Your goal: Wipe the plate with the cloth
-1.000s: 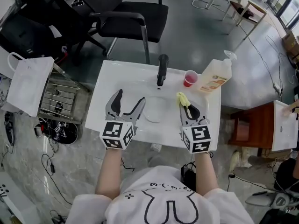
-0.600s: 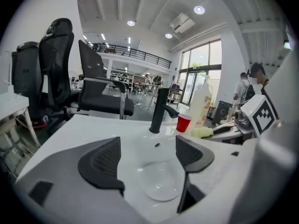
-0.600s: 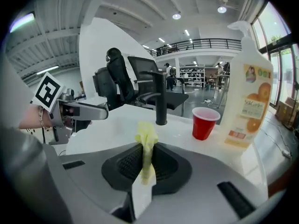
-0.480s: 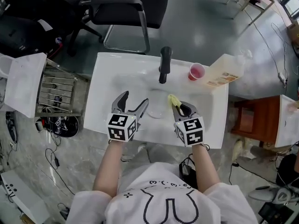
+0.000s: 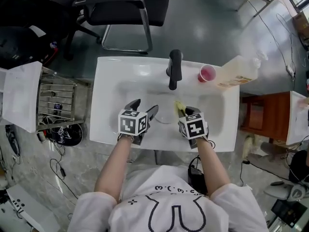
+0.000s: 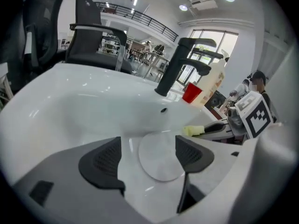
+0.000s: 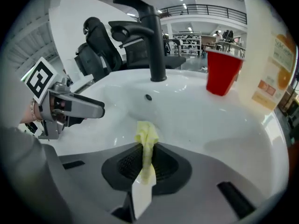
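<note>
— While the head camera looks steeply down, what fills the top of the shot?
— A black office chair (image 5: pixel 120 4), parked behind the white sink (image 5: pixel 116 81). That basin takes the centre, and both forearms reach in over its near edge.
— What's on the rim?
— A soap bottle (image 5: pixel 239 72) at the back right corner. The black tap (image 5: pixel 174 69) is upright at the back middle, with its spout over the bowl.
— Now the tools.
— The left gripper (image 5: pixel 146 106) hangs over the bowl, jaws wide apart, nothing clamped. Its own camera shows the plate (image 6: pixel 161 155) in the gap between the two pads. Whether they touch it, I can't tell.
— And the other side?
— The right gripper (image 5: pixel 186 113) is just to the right, and its jaws are pinched tight on the cloth (image 7: pixel 146 143).
— Where's that plate exactly?
— Flat on the bottom of the bowl, in front of the tap, between the two grippers. It's a pale, glassy disc.
— Smaller bits?
— A red cup (image 5: pixel 207 73) stands upright on the rim, between tap and bottle. Then there's the cloth, a bunched yellow strip poking out past the right jaw tips. It's near the plate's right edge, but I can't make out any contact from here.
</note>
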### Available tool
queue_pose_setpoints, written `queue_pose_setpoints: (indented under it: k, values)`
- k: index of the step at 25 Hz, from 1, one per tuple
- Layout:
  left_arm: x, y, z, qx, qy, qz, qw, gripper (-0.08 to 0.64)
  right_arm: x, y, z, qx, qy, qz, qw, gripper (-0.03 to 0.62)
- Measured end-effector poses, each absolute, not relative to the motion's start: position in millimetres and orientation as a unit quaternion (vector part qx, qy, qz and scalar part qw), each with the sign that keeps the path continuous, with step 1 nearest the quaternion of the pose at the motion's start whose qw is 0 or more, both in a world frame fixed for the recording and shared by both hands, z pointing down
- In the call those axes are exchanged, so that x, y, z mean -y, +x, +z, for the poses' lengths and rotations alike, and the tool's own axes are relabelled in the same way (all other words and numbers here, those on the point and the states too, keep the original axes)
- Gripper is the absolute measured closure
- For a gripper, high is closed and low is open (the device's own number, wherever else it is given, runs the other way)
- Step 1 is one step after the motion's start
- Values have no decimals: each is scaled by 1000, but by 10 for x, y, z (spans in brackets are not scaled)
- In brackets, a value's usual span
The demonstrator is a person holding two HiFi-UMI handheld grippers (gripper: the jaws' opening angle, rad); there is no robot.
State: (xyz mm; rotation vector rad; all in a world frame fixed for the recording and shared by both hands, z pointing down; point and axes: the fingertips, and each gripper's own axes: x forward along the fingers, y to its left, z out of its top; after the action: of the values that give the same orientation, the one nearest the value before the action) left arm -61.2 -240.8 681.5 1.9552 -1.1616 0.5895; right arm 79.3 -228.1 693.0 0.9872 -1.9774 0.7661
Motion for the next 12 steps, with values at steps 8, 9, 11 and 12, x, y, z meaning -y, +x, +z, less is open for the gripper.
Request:
queue_pose_setpoints:
  k: [8, 9, 11, 12]
  values:
    - [2377, -476, 7273, 425, 743, 265, 444, 198, 2316, 886, 7383, 736, 389, 357, 424, 541]
    - [2394, -472, 7294, 424, 741, 268, 446, 198, 2319, 900, 7421, 733, 388, 361, 428, 541]
    - [2421, -466, 7329, 423, 736, 272, 453, 198, 2323, 921, 7488, 729, 384, 364, 435, 541]
    - [2425, -469, 7357, 423, 732, 273, 459, 198, 2325, 929, 7518, 727, 382, 366, 438, 541]
